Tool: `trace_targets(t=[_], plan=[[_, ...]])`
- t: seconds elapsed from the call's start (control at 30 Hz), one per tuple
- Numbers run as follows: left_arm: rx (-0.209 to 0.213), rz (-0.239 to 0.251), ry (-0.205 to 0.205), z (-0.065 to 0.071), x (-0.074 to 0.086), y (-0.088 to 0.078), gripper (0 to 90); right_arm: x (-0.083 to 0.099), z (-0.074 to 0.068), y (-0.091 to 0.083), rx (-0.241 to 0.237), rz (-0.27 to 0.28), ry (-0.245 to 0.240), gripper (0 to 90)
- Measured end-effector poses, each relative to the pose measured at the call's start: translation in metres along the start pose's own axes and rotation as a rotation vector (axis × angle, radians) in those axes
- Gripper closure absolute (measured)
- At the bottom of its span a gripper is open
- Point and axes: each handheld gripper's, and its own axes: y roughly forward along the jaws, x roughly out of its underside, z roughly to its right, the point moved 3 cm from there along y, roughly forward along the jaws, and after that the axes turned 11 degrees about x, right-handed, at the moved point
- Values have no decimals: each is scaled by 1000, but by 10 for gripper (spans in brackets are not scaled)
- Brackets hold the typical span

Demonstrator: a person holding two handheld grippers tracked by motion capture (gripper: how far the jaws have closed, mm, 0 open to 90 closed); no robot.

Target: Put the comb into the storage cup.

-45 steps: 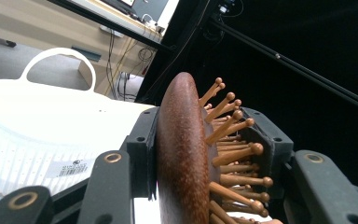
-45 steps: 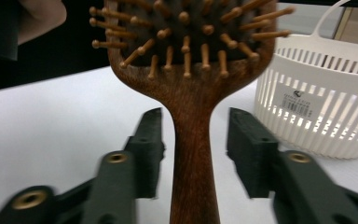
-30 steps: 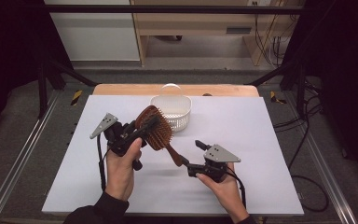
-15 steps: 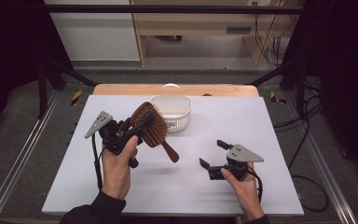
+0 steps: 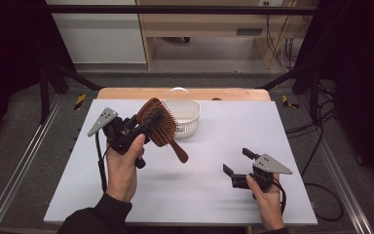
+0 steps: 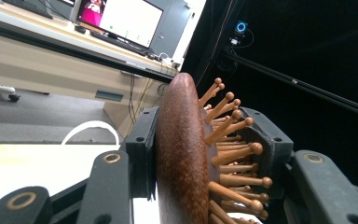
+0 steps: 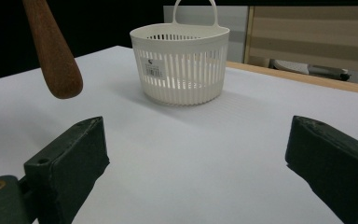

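A brown wooden hairbrush [image 5: 159,127] with wooden bristle pins hangs above the white table [image 5: 214,141], its handle pointing down to the right. My left gripper [image 5: 145,127] is shut on the brush head [image 6: 182,154], one jaw on the smooth back and one on the bristle side. My right gripper [image 5: 236,161] rests low near the table's front right, apart from the brush; its jaws have just been opening and stand wide with nothing between them. In the right gripper view the handle tip [image 7: 56,56] hangs at upper left of that gripper [image 7: 196,149].
A white slatted plastic basket [image 5: 189,106] with a hoop handle stands at the table's far middle, just behind the brush; it looks empty in the right gripper view [image 7: 182,70]. A wooden strip [image 5: 224,93] borders the far edge. Black frame rails flank the table.
My right gripper has let go of the brush handle, opened wide and drawn away to the right. The left gripper still holds the brush, which has shifted slightly left.
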Motion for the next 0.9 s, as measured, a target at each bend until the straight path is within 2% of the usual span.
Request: trace_targets(t=[0.07,0.13,0.3,0.43,0.67,0.9], plan=[[1,-8,1,0,-1,3,508,0,0,0,-16,6,21,54],[0,-6,0,0,-2,5,508,0,0,1,-7,2,15,58],[-10,-7,4,-1,-4,10,508,2,0,2,-21,-1,33,63],[0,-8,-5,-2,-7,16,508,3,-2,3,-29,-12,28,60],[25,10,13,-2,-24,30,507,3,2,2,-25,-5,37,62],[24,55,0,-10,-40,44,507,4,1,2,-23,-9,28,63]])
